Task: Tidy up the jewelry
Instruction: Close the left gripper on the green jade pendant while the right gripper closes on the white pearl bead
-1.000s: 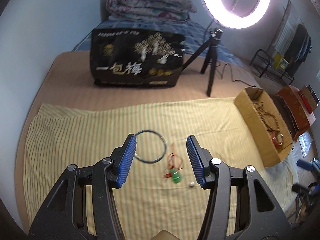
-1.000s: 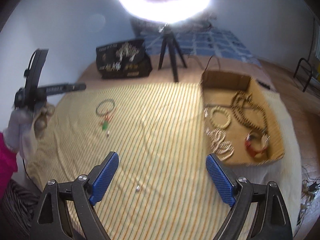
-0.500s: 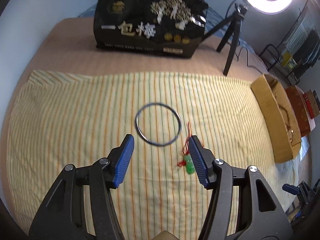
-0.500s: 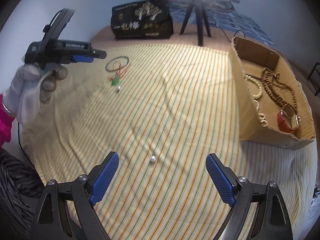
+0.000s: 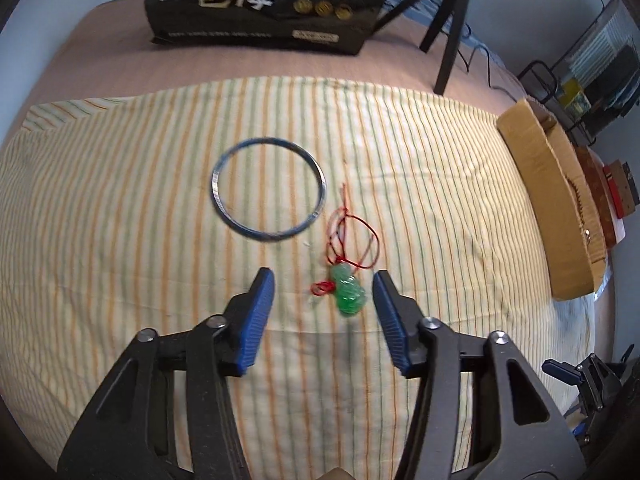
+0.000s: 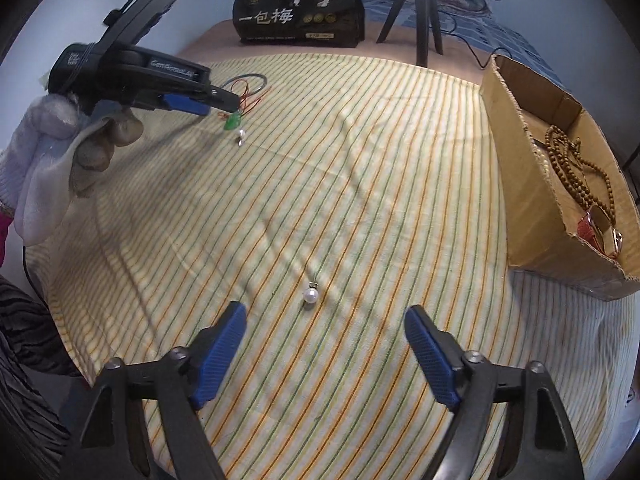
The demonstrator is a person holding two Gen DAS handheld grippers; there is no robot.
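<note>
A green pendant [image 5: 349, 291] on a red cord [image 5: 347, 227] lies on the striped cloth [image 5: 120, 240], between the open jaws of my left gripper [image 5: 323, 283]. A thin dark bangle [image 5: 267, 189] lies just beyond it. In the right wrist view the left gripper [image 6: 224, 103] hovers over the pendant [image 6: 233, 121], with a small pearl earring [image 6: 240, 134] beside it. My right gripper [image 6: 325, 315] is open, with a second pearl earring [image 6: 311, 294] lying just ahead of its jaws. A cardboard box [image 6: 520, 152] at the right holds brown beads [image 6: 576, 168].
A black printed bag [image 6: 300, 12] and a ring-light tripod [image 6: 420, 12] stand at the back of the bed. The box also shows at the right in the left wrist view [image 5: 548, 208], with small boxes [image 5: 616, 188] beyond it.
My left gripper has moved forward and down until the green pendant lies between its jaws. My right gripper has dropped toward the near pearl earring. Both stay open.
</note>
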